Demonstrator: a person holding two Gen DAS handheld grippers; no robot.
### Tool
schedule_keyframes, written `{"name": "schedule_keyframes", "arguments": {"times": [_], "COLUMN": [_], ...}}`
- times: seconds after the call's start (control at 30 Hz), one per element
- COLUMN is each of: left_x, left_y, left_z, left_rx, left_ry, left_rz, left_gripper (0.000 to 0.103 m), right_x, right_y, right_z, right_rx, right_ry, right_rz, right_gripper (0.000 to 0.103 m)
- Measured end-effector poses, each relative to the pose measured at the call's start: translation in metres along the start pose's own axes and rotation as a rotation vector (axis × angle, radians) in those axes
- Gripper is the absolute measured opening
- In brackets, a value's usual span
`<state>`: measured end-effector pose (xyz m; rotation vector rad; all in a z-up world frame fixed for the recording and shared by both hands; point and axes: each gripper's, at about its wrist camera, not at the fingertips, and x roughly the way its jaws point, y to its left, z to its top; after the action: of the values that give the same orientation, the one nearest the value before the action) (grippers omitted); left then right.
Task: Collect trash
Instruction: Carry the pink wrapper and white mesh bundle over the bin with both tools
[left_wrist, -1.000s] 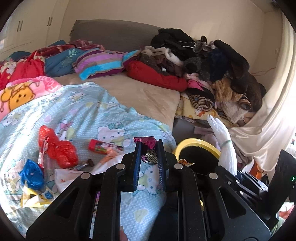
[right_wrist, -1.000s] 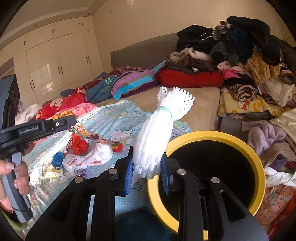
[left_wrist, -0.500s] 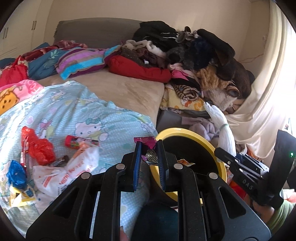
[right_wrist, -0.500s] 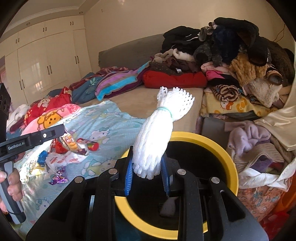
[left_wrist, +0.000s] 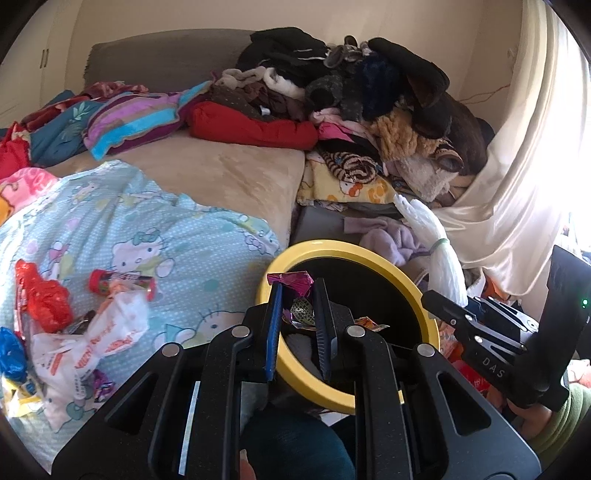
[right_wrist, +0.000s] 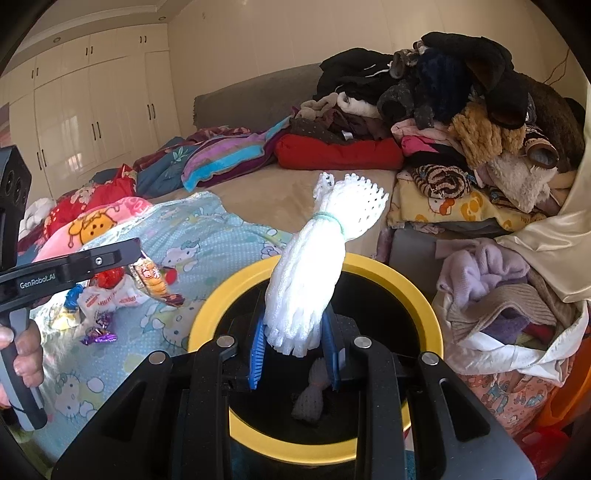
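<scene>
both wrist views close above bin (left_wrist: 431, 321), facing bed (right_wrist: 280, 192)

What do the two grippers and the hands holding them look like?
Both are matte black plastic with silver bolts and blue finger pads. The left gripper reads "GenRobot.AI" in white on its side and has a grey handle in a bare hand. The right gripper shows "DAS" lettering, a green light, and a green sleeve behind.

White lettering "GenRobot.AI" is showing on the left gripper (right_wrist: 135, 264) arm; "DAS" is showing on the right gripper (left_wrist: 439, 306) body.
</scene>
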<state>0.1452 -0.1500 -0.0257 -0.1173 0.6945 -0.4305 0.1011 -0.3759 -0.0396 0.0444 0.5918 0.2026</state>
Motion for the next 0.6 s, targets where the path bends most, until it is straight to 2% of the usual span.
{"name": "schedule_keyframes", "arguments": {"times": [0.3, 0.6], "left_x": [0.027, 0.059], "left_y": [-0.023, -0.027], "left_z": [0.001, 0.006], "left_rx": [0.042, 0.03], "left_ry": [0.031, 0.077], "left_rz": [-0.011, -0.012], "left_gripper": [0.011, 0.011], "right_x": [0.005, 0.015], "right_y": [-0.015, -0.019], "right_z": [-0.011, -0.022], "right_rx": [0.018, 0.025], "right_ry": [0.022, 0.054], "right_rz": [0.001, 0.01], "right_gripper": [0.026, 0.027]}}
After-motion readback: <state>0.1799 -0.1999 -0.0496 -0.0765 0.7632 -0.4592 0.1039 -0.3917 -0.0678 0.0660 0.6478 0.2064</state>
